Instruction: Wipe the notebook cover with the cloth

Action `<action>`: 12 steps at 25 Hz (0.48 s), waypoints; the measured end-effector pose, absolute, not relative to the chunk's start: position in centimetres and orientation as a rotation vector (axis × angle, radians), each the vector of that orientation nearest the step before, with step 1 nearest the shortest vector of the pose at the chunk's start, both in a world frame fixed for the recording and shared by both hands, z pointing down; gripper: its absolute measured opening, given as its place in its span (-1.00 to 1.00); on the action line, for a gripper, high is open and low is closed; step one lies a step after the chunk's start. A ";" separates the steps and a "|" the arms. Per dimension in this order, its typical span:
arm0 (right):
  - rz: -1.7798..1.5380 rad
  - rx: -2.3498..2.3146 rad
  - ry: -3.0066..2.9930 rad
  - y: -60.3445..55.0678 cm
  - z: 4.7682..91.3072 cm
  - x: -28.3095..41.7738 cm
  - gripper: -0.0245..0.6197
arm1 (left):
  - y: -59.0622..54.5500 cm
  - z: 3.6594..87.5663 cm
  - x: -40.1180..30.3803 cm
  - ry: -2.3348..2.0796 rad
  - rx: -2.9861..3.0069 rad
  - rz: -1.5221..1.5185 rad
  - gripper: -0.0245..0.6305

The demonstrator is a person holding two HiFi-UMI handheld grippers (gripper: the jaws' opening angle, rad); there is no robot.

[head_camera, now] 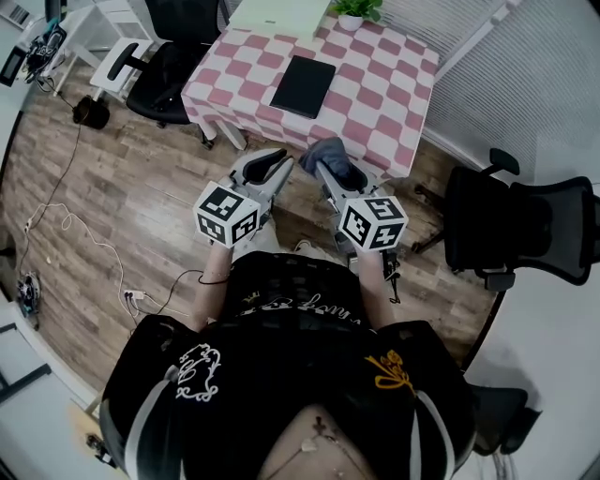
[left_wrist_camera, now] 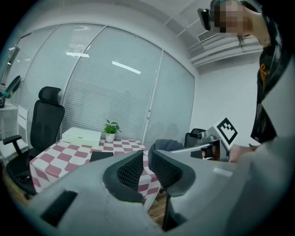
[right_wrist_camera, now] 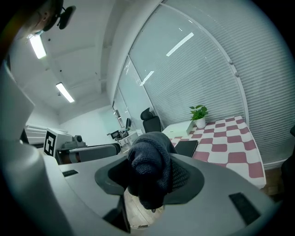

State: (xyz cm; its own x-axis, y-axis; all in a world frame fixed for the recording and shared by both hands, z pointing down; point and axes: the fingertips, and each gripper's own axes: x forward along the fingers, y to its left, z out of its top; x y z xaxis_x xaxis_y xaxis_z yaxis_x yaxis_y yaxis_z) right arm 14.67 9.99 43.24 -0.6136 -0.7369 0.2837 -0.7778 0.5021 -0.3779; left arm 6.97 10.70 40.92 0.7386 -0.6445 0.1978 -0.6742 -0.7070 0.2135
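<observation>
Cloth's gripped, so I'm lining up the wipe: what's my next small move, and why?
Probably bring the right hand-held gripper forward over the notebook: its jaws grip the cloth, but it hangs short of the table, and the cover lies untouched.

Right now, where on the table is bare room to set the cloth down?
Widest bare patch: the checkered tablecloth right of the black notebook, out to its right edge. A narrower strip lies left of the notebook, another between it and the near edge. The far end is crowded by the white box and potted plant.
</observation>
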 end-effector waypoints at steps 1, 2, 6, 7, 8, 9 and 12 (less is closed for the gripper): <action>0.739 1.345 -2.644 9.6 43.4 14.6 -0.40 | 10.4 41.1 7.0 -1.026 2.671 0.165 -0.70; 0.746 1.352 -2.638 9.2 43.5 14.5 -0.40 | 10.1 41.3 6.9 -1.015 2.673 0.176 -0.70; 0.766 1.386 -2.605 6.9 44.4 13.9 -0.40 | 7.8 42.1 6.1 -0.977 2.686 0.200 -0.70; 0.767 1.394 -2.594 6.2 44.5 13.6 -0.40 | 7.0 42.2 5.8 -0.972 2.688 0.199 -0.70; 0.768 1.403 -2.584 5.5 44.6 13.3 -0.40 | 6.2 42.3 5.4 -0.967 2.690 0.199 -0.70; 0.771 1.413 -2.576 4.7 44.6 12.9 -0.40 | 5.2 42.3 4.9 -0.960 2.691 0.199 -0.70; 0.788 1.451 -2.561 2.1 44.5 11.5 -0.40 | 2.1 42.2 3.4 -0.933 2.703 0.206 -0.70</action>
